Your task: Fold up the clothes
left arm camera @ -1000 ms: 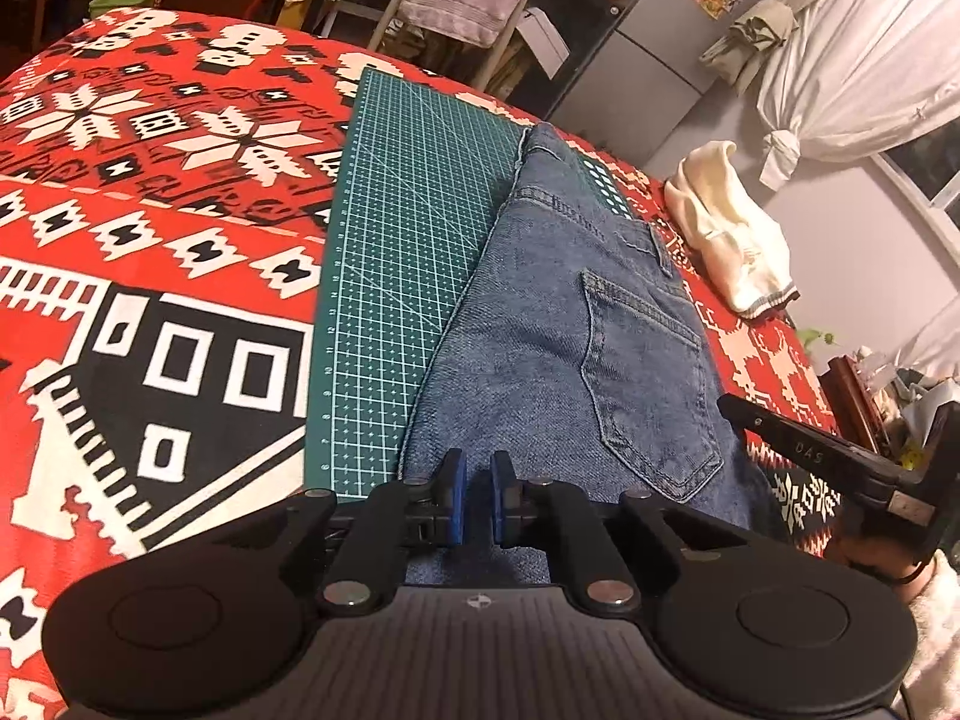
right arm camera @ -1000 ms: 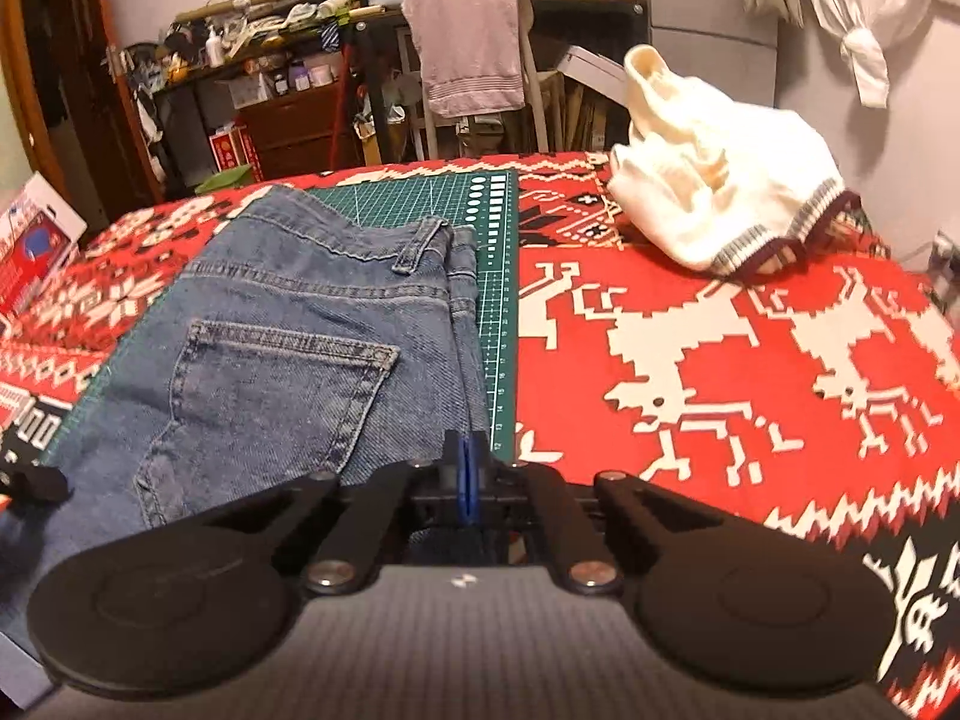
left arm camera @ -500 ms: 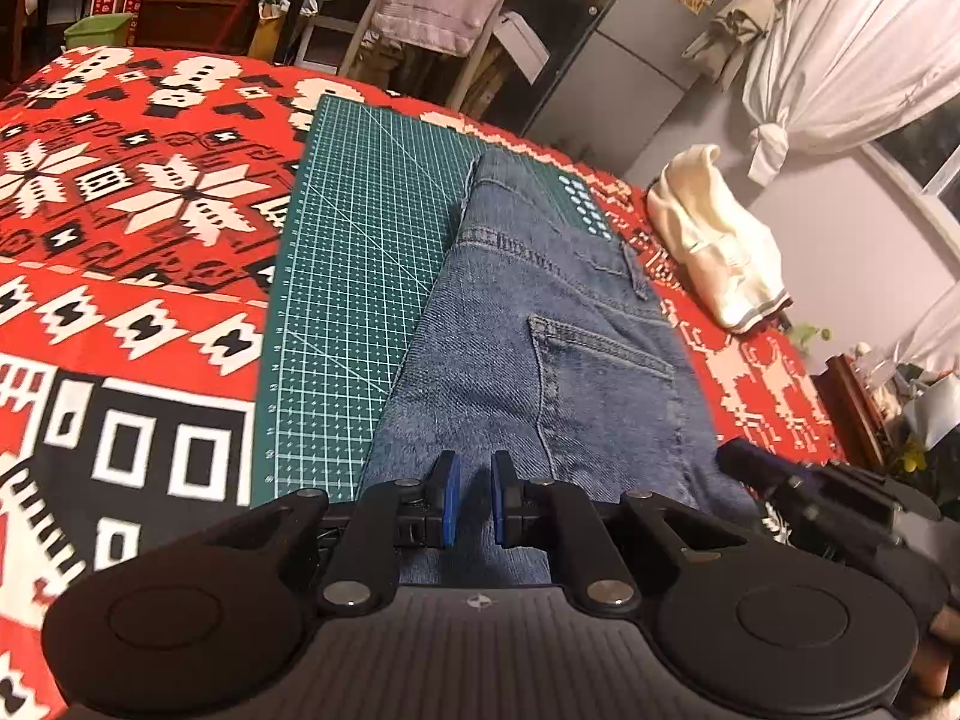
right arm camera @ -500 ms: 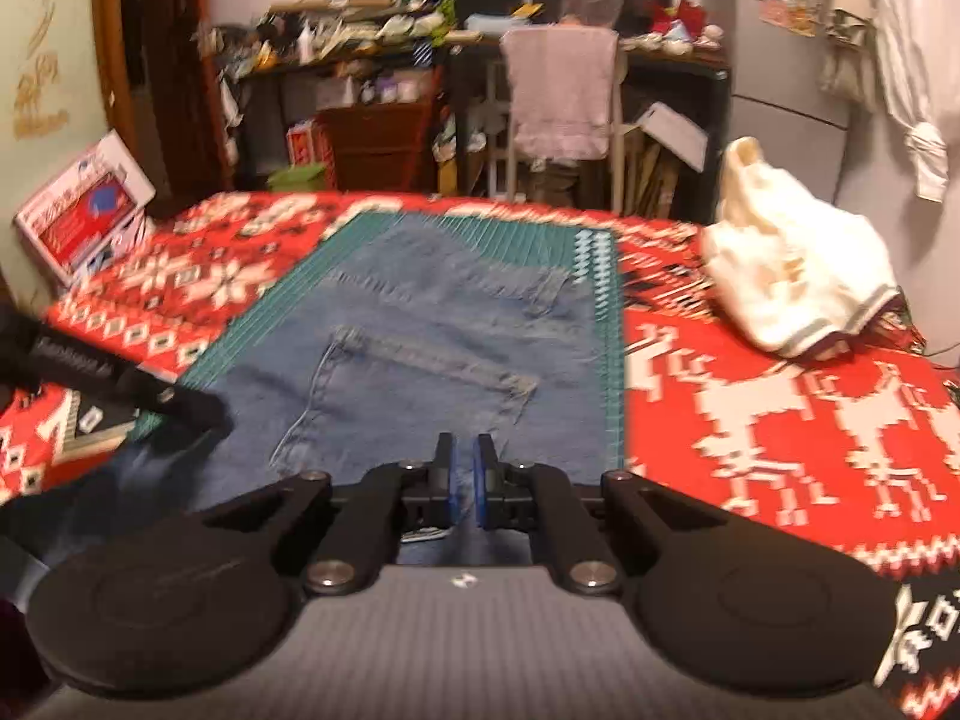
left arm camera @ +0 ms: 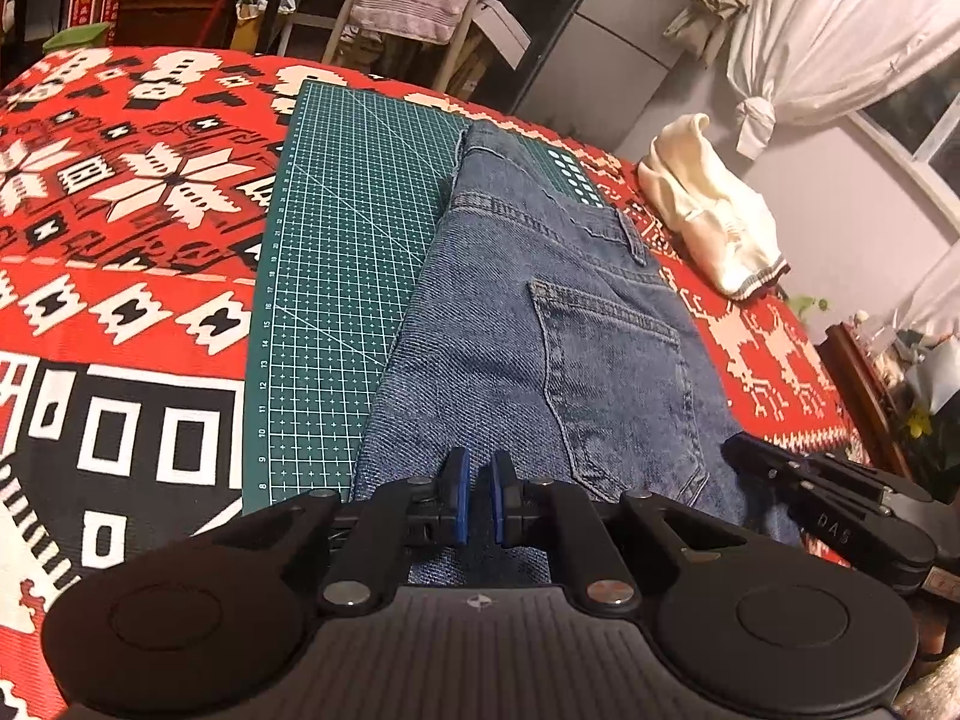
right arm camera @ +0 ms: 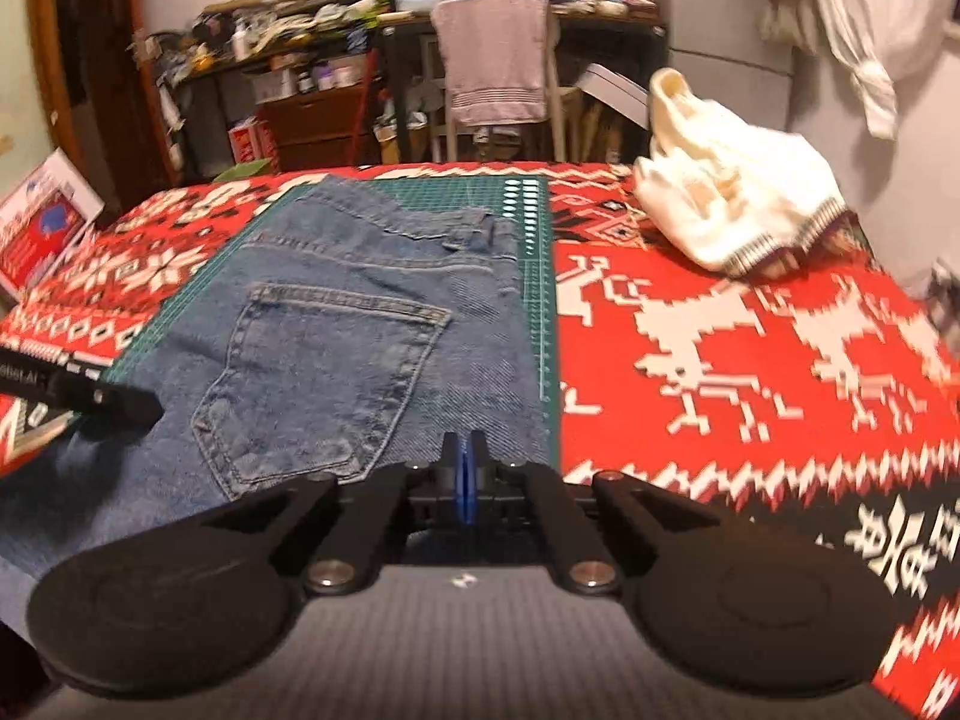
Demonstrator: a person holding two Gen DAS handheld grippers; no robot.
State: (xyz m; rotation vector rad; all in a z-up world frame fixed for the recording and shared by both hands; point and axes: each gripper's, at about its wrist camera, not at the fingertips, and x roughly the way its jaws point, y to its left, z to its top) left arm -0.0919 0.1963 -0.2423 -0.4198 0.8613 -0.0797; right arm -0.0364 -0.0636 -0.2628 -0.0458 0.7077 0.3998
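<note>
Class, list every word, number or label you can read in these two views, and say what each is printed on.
"DAS": on the arm of the right hand-held gripper, left wrist view.
"8" to "20": ruler numbers along the green gridded cutting mat.
Lettering on the left hand-held gripper: too blurred.
Red-and-white box print: unreadable.

Warm dim indoor light we see throughout, fisheye bending at our edges, right wrist view motion-blurred, left sharper
</note>
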